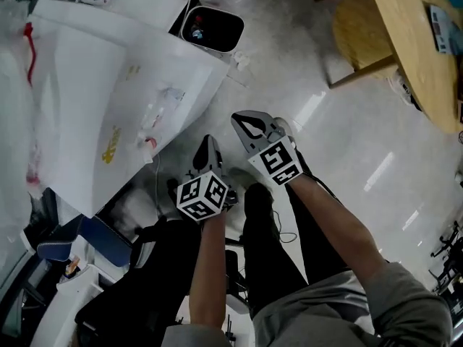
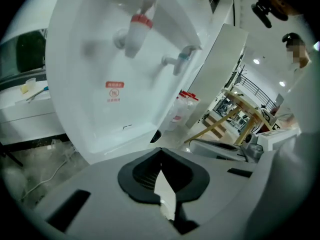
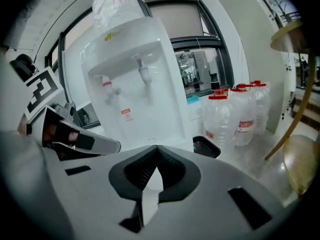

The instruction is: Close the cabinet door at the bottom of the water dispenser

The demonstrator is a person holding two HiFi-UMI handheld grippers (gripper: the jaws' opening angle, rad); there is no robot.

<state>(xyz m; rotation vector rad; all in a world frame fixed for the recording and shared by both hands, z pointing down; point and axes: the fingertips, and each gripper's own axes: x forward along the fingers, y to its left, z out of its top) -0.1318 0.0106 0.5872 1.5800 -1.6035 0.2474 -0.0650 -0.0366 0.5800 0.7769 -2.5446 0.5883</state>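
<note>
The glossy pale floor (image 1: pixel 347 143) is carrying a tall white water dispenser (image 1: pixel 123 100), which is standing at the left of the head view. A round wooden bench (image 1: pixel 416 56) is filling the upper right corner there. The cabinet door (image 3: pixel 142 116) is sitting low on the dispenser's front, under the two taps, and it is looking flush with the body. Red-capped water jugs (image 3: pixel 235 114) are standing just beside the dispenser, with a black container (image 3: pixel 206 146) in front of them. The left hand-held gripper (image 2: pixel 160 151) and the right hand-held gripper (image 3: pixel 156 149) are both hanging apart from the door, jaws pressed together and gripping nothing.
</note>
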